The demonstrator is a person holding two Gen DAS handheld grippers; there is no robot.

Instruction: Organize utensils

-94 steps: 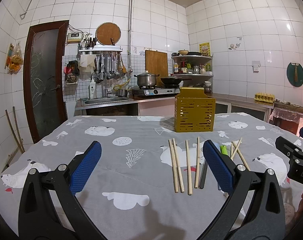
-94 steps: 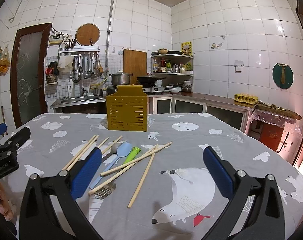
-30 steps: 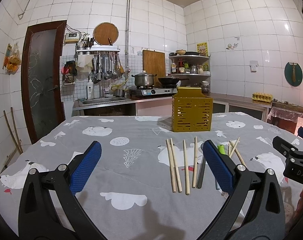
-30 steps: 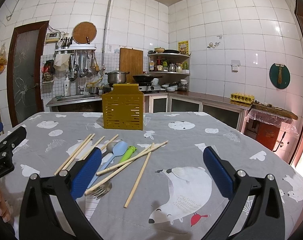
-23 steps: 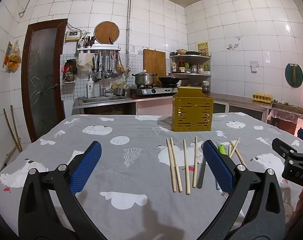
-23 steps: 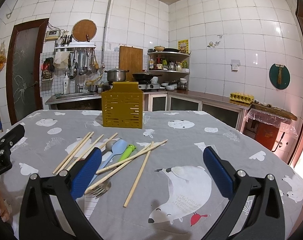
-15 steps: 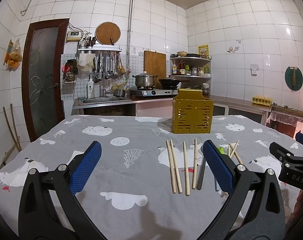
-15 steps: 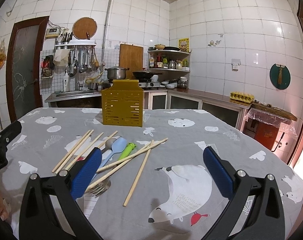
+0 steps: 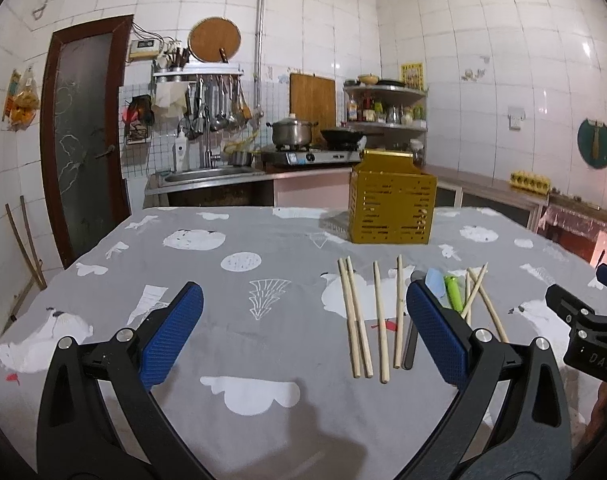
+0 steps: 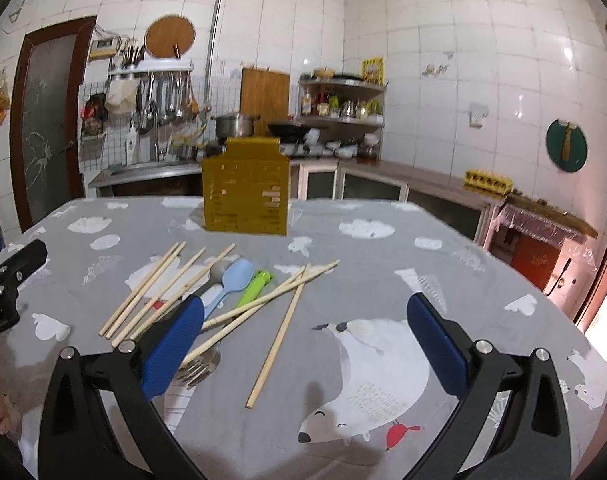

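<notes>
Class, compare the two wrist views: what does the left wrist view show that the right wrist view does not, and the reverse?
Only the left wrist view shows the two sticks leaning on the wall beside the door. Only the right wrist view shows the fork tines and the lone chopstick lying apart. Both share the yellow utensil holder, blue spoon, green handle and open grippers.

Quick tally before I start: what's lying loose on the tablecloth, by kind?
Chopsticks: 7
Spoons: 2 (one blue, one grey metal)
Fork: 1 (the green handle seems to be its own)
Total: 10
</notes>
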